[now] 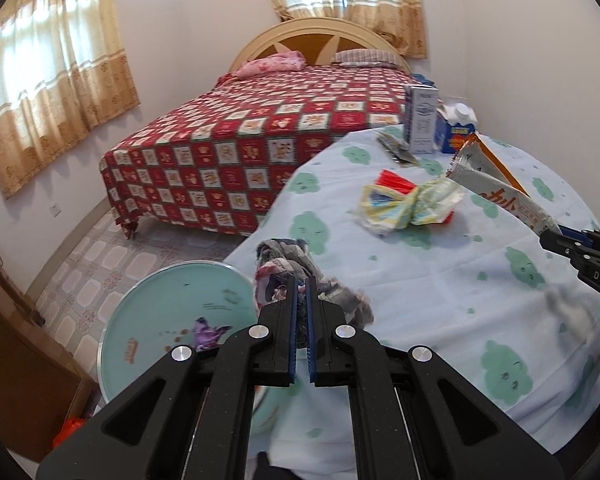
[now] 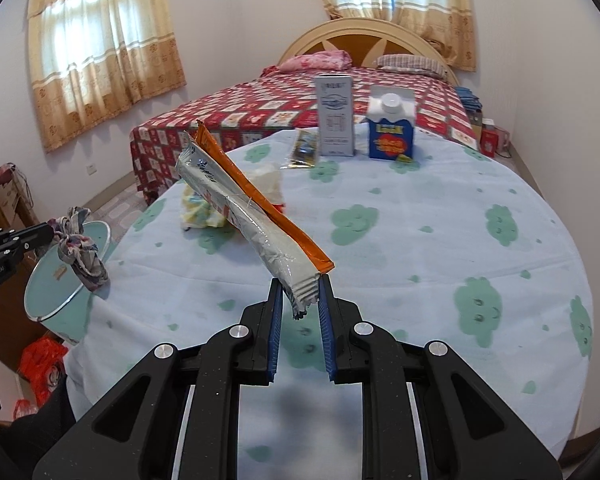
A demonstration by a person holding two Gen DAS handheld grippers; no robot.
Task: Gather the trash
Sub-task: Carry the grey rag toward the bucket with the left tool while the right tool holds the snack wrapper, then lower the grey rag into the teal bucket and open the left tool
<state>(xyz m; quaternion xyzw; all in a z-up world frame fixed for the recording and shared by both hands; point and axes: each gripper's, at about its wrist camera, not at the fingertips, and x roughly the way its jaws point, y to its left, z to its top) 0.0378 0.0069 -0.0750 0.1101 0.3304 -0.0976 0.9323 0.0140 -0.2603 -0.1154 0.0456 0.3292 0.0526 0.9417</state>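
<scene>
Left gripper (image 1: 302,280) angled down at bench (image 1: 440,280) edge, jaws clamped on crumpled rag (image 1: 288,268) above teal bin (image 1: 160,320). Right gripper (image 2: 300,300) tilted down too, jaws pinching long silver-orange wrapper (image 2: 252,216) over bench.

A crumpled grey patterned wrapper (image 1: 300,276) hangs above the teal bin's rim (image 2: 70,300), a long silver-and-orange packet (image 2: 256,216) tilts above the table, and a yellow crumpled wrapper (image 1: 412,204) lies there
</scene>
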